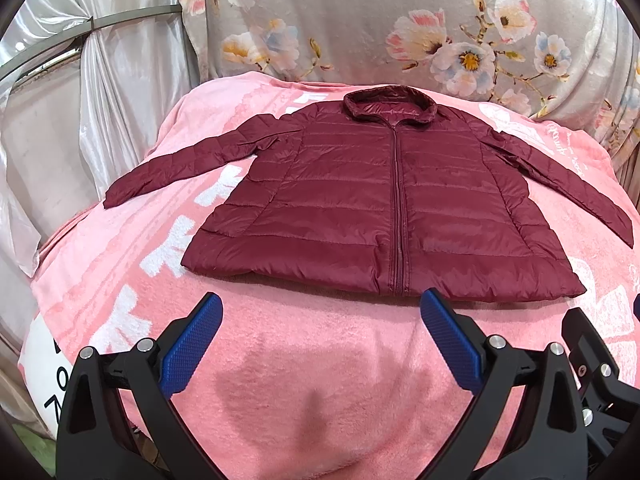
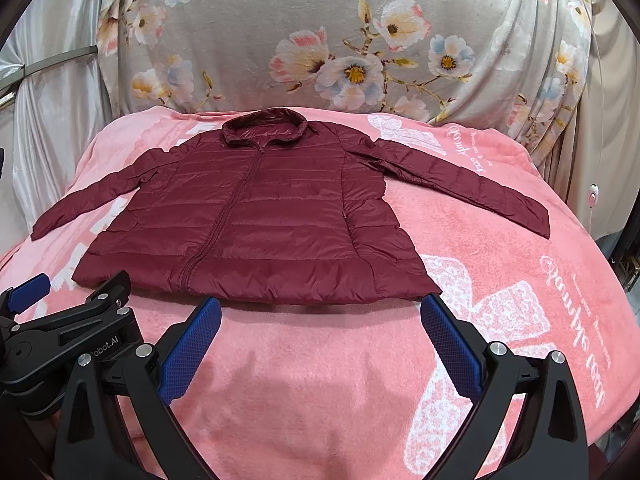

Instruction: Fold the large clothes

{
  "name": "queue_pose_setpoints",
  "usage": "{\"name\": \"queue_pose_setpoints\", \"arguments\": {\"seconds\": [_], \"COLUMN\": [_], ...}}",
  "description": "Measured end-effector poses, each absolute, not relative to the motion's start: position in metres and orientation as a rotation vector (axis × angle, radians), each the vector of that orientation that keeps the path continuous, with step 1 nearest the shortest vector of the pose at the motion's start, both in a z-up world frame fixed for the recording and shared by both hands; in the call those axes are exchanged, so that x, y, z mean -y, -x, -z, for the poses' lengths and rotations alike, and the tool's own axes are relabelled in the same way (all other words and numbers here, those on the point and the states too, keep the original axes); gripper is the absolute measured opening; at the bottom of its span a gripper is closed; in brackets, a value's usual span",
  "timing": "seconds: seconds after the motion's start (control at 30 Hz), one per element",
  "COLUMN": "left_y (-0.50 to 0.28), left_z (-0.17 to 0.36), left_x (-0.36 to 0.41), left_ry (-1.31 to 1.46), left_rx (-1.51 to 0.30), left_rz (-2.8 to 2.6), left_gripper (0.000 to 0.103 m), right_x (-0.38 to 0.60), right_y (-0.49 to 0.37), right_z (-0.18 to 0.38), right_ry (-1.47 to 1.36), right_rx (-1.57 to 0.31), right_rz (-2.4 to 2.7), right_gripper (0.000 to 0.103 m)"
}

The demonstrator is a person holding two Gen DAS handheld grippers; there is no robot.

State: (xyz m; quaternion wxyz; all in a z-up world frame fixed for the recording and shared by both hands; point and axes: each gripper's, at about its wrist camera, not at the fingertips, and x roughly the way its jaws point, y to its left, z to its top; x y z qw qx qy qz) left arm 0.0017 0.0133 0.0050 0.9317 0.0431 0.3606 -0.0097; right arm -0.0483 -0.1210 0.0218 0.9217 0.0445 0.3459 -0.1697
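Note:
A dark red quilted jacket (image 1: 372, 200) lies flat and zipped, front up, on a pink blanket (image 1: 312, 380), collar at the far side, both sleeves spread outward. It also shows in the right wrist view (image 2: 256, 220). My left gripper (image 1: 320, 312) is open and empty, hovering just short of the jacket's hem near the zipper. My right gripper (image 2: 320, 316) is open and empty, just short of the hem toward its right corner. The left gripper's body (image 2: 60, 336) shows at the left of the right wrist view.
The pink blanket (image 2: 520, 280) covers a raised surface with white printing. A floral grey cloth (image 1: 400, 20) hangs behind it. Pale satin drapes (image 1: 100, 80) and a metal bar stand at the left.

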Motion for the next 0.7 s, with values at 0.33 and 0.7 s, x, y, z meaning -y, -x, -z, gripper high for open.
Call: {"name": "queue_pose_setpoints", "arguments": {"seconds": [0.33,0.7], "left_y": [-0.0012,-0.0008], "left_z": [-0.0055,-0.0054], "left_x": [-0.0128,-0.0132], "left_ry": [-0.090,-0.092], "left_rx": [-0.737,-0.735], "left_rz": [0.019,0.018], "left_gripper": [0.097,0.097], "right_x": [0.1211,0.1210], "right_y": [0.0490,0.0494], "right_z": [-0.0209,-0.0194], "right_ry": [-0.098,-0.102], "right_rx": [-0.710,-0.708], "right_rz": [0.347,0.344], "right_gripper": [0.098,0.098]}}
